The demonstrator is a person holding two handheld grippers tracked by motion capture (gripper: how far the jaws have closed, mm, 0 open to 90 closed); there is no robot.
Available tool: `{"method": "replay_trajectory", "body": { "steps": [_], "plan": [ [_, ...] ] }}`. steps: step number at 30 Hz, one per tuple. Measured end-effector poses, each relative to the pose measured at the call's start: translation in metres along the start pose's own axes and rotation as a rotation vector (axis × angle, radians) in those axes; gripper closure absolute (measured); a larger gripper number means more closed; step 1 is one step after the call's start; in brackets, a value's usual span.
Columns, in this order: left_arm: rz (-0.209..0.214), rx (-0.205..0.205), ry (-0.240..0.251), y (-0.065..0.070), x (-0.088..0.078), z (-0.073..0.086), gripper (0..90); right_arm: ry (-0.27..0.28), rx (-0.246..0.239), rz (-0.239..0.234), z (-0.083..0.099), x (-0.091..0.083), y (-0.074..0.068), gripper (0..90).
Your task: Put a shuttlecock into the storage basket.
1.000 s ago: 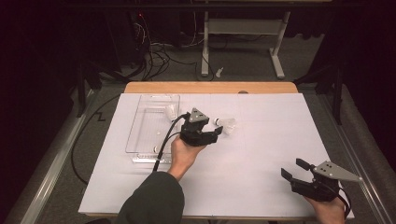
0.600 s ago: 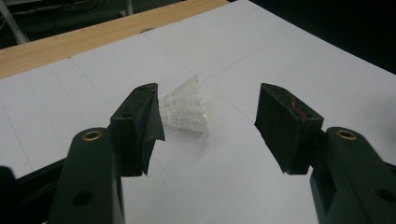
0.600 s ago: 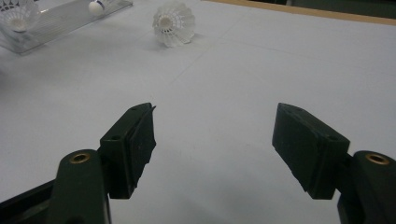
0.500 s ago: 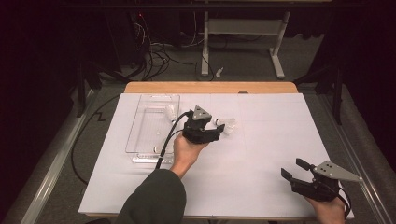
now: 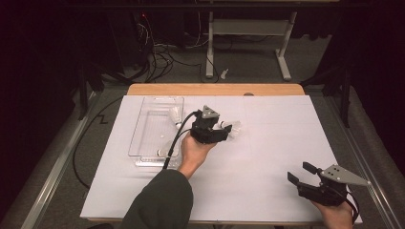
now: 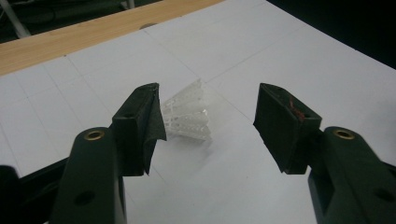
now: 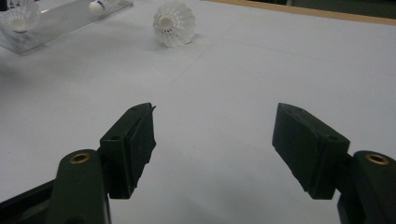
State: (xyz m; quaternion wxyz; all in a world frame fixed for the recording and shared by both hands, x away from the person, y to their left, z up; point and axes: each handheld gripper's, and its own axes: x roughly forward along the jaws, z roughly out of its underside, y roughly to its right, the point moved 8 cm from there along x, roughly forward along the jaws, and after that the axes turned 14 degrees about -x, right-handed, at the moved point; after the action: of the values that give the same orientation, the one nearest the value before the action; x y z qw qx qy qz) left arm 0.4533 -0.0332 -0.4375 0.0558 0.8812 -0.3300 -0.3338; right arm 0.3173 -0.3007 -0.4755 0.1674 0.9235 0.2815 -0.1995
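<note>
My left gripper [image 6: 208,116] stands open at frame centre in the high view, jaws straddling 1 white shuttlecock [image 6: 189,114] that lies on its side on the white paper sheet [image 5: 267,143], untouched, so a closing pinch should take its latticed plastic skirt. The clear rigid tray [image 5: 155,125], upper left, holds 2 more. My right gripper [image 5: 302,173] waits open, lower right, holding nothing.

Looks like a lab: paper-covered counter [image 5: 267,143], loose cables [image 5: 162,57] on grey floor [image 5: 248,62], metal stand [image 5: 248,28] behind.
</note>
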Motion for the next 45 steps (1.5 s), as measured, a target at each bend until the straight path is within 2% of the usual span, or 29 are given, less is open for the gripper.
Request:
{"method": "replay_trajectory", "body": {
  "steps": [12,17,23,29,36,45],
  "plan": [
    [-0.026,-0.017,-0.035,-0.002,0.016,-0.003,41.3,0.0,0.0,-0.003,0.0,0.0,0.0,30.2],
    [-0.034,-0.012,-0.044,-0.002,0.022,-0.005,41.5,0.001,-0.001,-0.004,0.0,0.0,0.0,30.2],
    [-0.04,-0.015,-0.031,0.0,0.029,-0.009,41.7,0.0,0.0,-0.003,0.0,0.0,-0.001,30.2],
    [-0.052,-0.018,-0.047,0.002,0.041,-0.008,42.2,0.002,0.0,-0.006,0.0,0.001,0.0,30.2],
    [-0.068,-0.004,-0.064,0.005,0.05,-0.009,43.2,0.002,0.0,-0.008,0.0,0.001,-0.001,30.2],
    [-0.097,-0.012,-0.091,-0.001,0.062,-0.006,43.8,0.0,0.001,-0.011,0.0,0.002,-0.001,30.3]
  ]
}}
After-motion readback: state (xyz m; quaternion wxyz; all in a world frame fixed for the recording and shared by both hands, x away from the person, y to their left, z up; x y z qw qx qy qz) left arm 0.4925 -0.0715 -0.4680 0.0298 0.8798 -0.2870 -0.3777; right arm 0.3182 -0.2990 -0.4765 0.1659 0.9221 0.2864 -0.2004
